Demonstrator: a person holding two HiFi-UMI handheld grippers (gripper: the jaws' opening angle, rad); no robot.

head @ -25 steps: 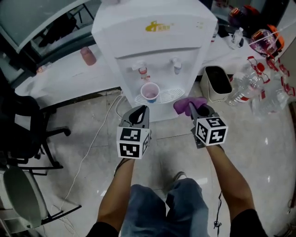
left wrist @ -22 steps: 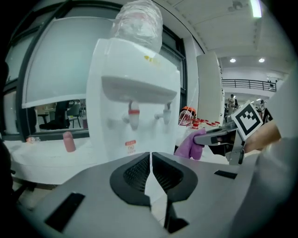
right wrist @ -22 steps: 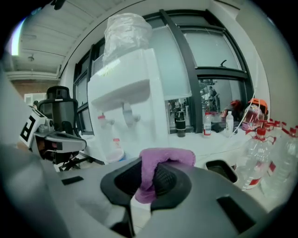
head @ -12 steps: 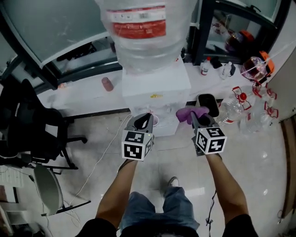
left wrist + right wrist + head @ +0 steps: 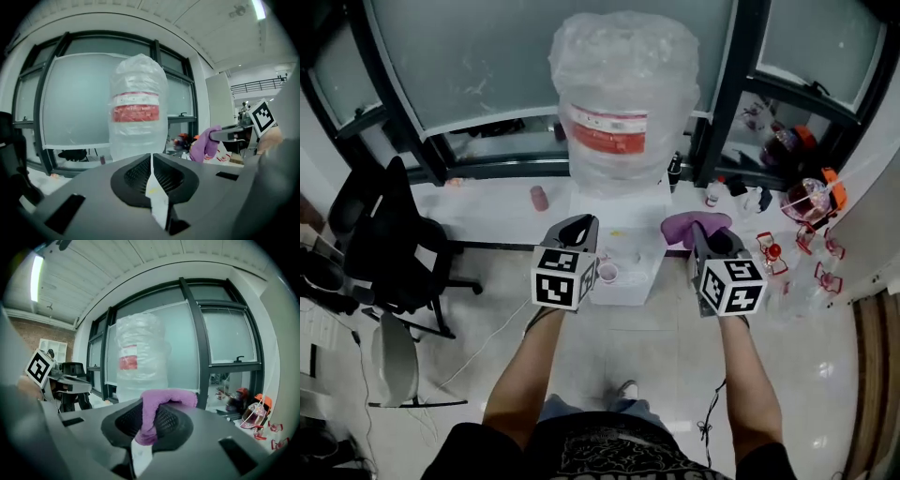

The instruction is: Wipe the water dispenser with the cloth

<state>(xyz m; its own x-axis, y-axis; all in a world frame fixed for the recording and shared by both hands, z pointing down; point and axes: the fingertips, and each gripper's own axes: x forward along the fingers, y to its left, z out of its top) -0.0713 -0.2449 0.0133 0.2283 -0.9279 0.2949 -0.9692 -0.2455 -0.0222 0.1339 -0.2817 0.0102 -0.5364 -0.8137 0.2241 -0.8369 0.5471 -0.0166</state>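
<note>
The white water dispenser [image 5: 623, 267] stands by the window, with a big plastic-wrapped bottle [image 5: 623, 94] on top. My right gripper [image 5: 701, 236] is shut on a purple cloth [image 5: 694, 225], held just right of the dispenser's top, below the bottle. From the right gripper view the cloth [image 5: 161, 401] drapes over the jaws, with the bottle [image 5: 140, 357] ahead. My left gripper [image 5: 578, 232] is shut and holds nothing, in front of the dispenser's left side. The left gripper view looks at the bottle [image 5: 138, 108] and at the cloth [image 5: 206, 143] to its right.
A small pink cup [image 5: 607, 272] sits under the dispenser's taps. Along the window runs a white ledge [image 5: 487, 211] with a pink cup [image 5: 540, 198]. A black office chair [image 5: 389, 248] stands at left. Bottles and red-capped items [image 5: 806, 202] crowd the right.
Both grippers have risen from the level of the taps to the dispenser's top. The view has lifted, so the bottle and window now show. The cloth stays in the right gripper.
</note>
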